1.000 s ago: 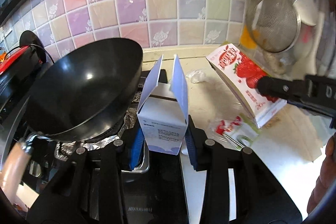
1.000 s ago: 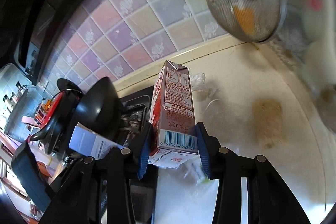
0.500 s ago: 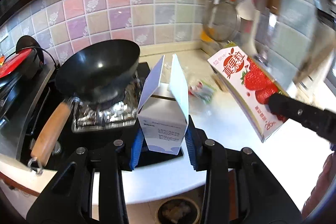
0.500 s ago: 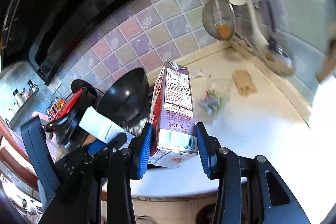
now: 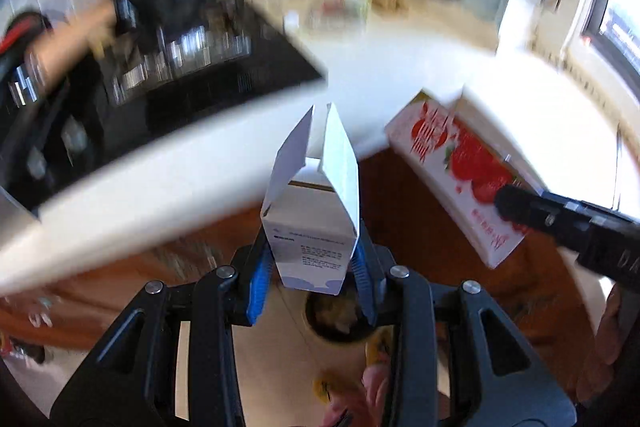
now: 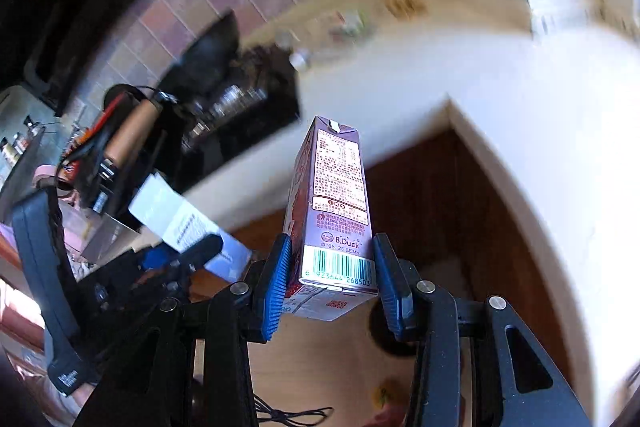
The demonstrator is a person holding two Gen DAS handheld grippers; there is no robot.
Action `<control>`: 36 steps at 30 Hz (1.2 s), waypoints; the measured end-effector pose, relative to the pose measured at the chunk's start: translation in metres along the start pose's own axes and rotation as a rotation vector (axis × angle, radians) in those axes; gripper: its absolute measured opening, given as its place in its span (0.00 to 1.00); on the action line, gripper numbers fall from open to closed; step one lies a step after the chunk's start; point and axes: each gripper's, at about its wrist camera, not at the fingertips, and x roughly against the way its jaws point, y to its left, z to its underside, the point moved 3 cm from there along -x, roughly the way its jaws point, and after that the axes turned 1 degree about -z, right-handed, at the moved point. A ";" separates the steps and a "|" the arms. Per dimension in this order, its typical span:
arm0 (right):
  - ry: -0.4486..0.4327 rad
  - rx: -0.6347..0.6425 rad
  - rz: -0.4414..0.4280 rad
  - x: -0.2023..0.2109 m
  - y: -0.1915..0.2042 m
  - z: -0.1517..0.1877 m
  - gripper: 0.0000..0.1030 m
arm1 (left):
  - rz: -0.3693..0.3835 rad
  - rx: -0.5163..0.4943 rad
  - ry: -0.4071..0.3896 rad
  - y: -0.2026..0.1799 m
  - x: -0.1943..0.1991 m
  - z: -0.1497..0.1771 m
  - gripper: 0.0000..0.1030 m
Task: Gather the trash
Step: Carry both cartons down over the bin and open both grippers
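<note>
Each hand-held gripper, left (image 5: 312,279) clamping the white carton (image 5: 314,219) and right (image 6: 332,291) the strawberry carton (image 6: 334,211), likely needs lowering over the floor bin (image 5: 336,319) before release.

Open floor (image 5: 288,355) filled the lower centre of the frame, off the white bench (image 5: 400,75) edge. A round bin (image 5: 336,315) and brown cabinet fronts (image 5: 420,203) bounded that gap.
</note>
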 end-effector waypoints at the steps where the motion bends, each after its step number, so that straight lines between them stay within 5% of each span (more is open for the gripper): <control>1: 0.009 -0.004 0.007 -0.008 -0.005 0.011 0.39 | 0.003 0.003 0.023 0.000 -0.011 0.010 0.32; 21: 0.136 -0.100 0.201 -0.248 -0.167 0.207 0.39 | -0.048 -0.077 0.176 -0.030 -0.294 0.190 0.32; 29: 0.187 -0.092 0.254 -0.320 -0.207 0.256 0.40 | -0.046 -0.089 0.209 -0.033 -0.368 0.223 0.33; 34: 0.309 -0.095 0.255 -0.351 -0.220 0.283 0.43 | 0.005 -0.086 0.300 -0.033 -0.404 0.243 0.36; 36: 0.352 -0.091 0.263 -0.355 -0.221 0.292 0.53 | 0.026 -0.080 0.336 -0.032 -0.413 0.251 0.48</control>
